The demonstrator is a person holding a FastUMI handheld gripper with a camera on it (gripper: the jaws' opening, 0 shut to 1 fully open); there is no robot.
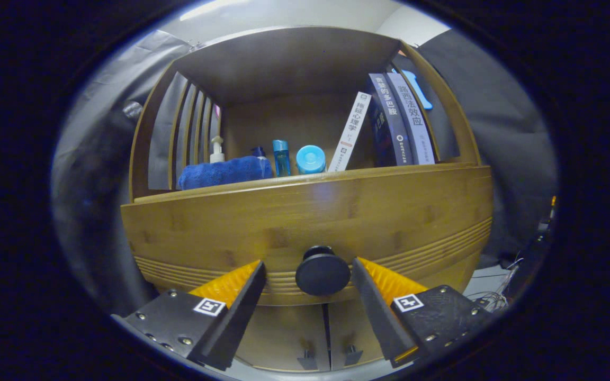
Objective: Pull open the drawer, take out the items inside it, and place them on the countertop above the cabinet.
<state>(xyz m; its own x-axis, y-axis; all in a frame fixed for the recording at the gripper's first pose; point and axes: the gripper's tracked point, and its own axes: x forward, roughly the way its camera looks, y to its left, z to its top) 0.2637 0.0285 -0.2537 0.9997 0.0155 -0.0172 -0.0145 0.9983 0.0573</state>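
— What was seen first, going by size?

— A wooden cabinet point(305, 211) was seen straight ahead of the gripper, its countertop point(305, 177) lying above a wide drawer point(305, 222). An open shelf with slatted sides was set over the countertop.

— Was the drawer pulled out?

— That could not be judged with certainty from this angle. Its front was faced squarely, with grooved lines cut along the lower part. Two small doors were glimpsed below it, each fitted with a little dark handle.

— What was kept on the countertop?

— Three books point(395, 121) were leaned at the right, tilted toward the right-hand side panel. A blue towel point(225, 172) was laid at the left, with a white pump bottle point(216, 151) stood just behind it. A slim blue bottle point(281, 157) and a round blue cap point(311, 160) were placed between the towel and the books.

— And the drawer's contents?

— Nothing inside the drawer could be made out.

— Where was the knob?

— A round black knob point(322, 271) was found low on the drawer front, right between the two fingers.

— How was the gripper point(309, 275) held?

— Its fingers were spread apart, one set on each side of the knob. A gap was left on both sides, so the knob was not clamped.
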